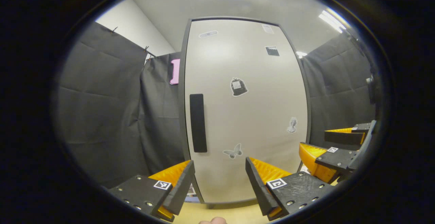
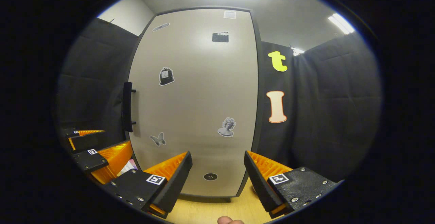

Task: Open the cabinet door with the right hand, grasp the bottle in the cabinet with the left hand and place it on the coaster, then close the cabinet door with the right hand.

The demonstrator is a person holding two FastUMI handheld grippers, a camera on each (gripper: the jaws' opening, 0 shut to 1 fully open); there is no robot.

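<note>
A tall pale cabinet door (image 1: 244, 115) stands shut in front of me, with several small stickers on it. Its black vertical handle (image 1: 198, 122) is on the door's left edge, seen side-on as handle (image 2: 127, 106) in the right gripper view. My left gripper (image 1: 220, 164) is open and empty, facing the lower door a little right of the handle. My right gripper (image 2: 217, 156) is also open and empty, facing the door's lower middle (image 2: 204, 98). Each gripper shows beside the other: the right gripper (image 1: 334, 149) at the far right, the left gripper (image 2: 98, 149) at the far left. Whatever is inside the cabinet is hidden.
The cabinet stands on a light wooden tabletop (image 1: 221, 212), also seen as tabletop (image 2: 210, 210). Black cloth walls (image 1: 102, 108) close in both sides. A small pale flat item (image 2: 128, 167) lies on the table behind the left gripper. A fingertip (image 2: 229, 220) shows at the bottom edge.
</note>
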